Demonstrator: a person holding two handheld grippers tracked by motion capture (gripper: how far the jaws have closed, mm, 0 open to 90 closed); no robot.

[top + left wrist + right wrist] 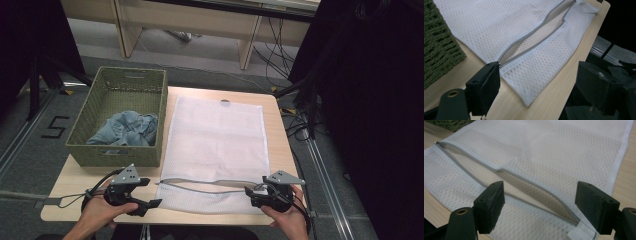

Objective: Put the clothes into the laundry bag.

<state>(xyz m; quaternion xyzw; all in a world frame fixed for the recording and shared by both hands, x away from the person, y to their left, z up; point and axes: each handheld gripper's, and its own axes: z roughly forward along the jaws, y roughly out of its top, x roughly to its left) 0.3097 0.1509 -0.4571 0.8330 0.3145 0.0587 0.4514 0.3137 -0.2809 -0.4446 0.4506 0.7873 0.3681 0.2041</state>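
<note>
Count: one white mesh bag (215,145), one green woven basket (120,117), one blue denim garment (126,129), two grippers.
Mesh bag: flat mid-table, just right of basket; grey zipper (200,186) unzipped along near end, mouth gaping.
Garment: crumpled inside basket.
Left gripper (150,202): jaws spread wide, nothing between, at bag's near-left corner.
Right gripper (252,192): jaws parted, empty, over zipper's right end.
Edges: bag's near hem close to table's front edge; bare wood strip along right side.
Surface: pale wooden table (277,145).
Room: grey floor, black drapes, desk legs behind.
</note>
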